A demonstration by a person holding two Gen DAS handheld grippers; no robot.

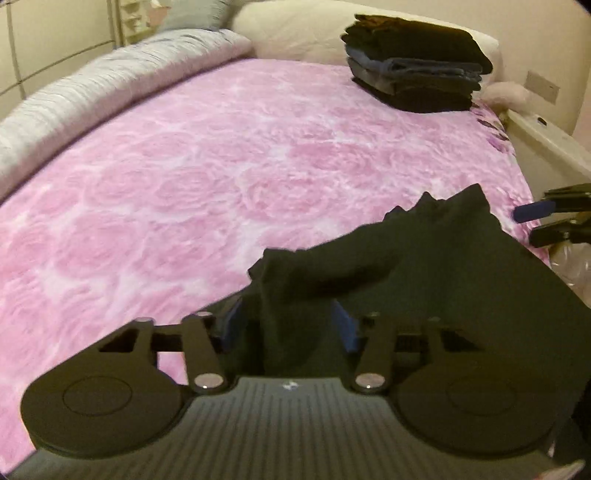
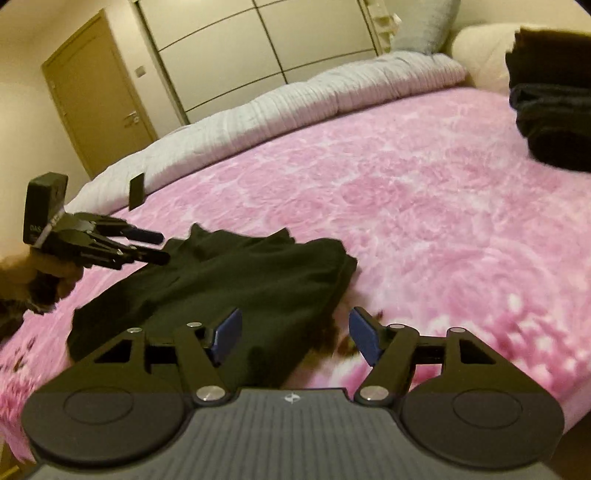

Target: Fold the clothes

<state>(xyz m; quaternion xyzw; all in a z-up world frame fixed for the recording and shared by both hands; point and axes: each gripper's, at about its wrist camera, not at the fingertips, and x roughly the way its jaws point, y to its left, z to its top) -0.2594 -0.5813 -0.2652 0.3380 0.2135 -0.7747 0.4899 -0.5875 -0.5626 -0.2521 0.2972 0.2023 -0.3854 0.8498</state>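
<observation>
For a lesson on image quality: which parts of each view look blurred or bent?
Left wrist view: straight bed edge bows into an arc, dark garment nearest the lens is soft. Right wrist view: pink blanket smears at lower right, wardrobe panels curve.

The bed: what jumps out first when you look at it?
The fluffy pink blanket covering the whole bed grabs you first. A crumpled black garment lies at its near edge, in front of the open right gripper. A neat stack of dark folded clothes sits far off by the cream pillow.
</observation>
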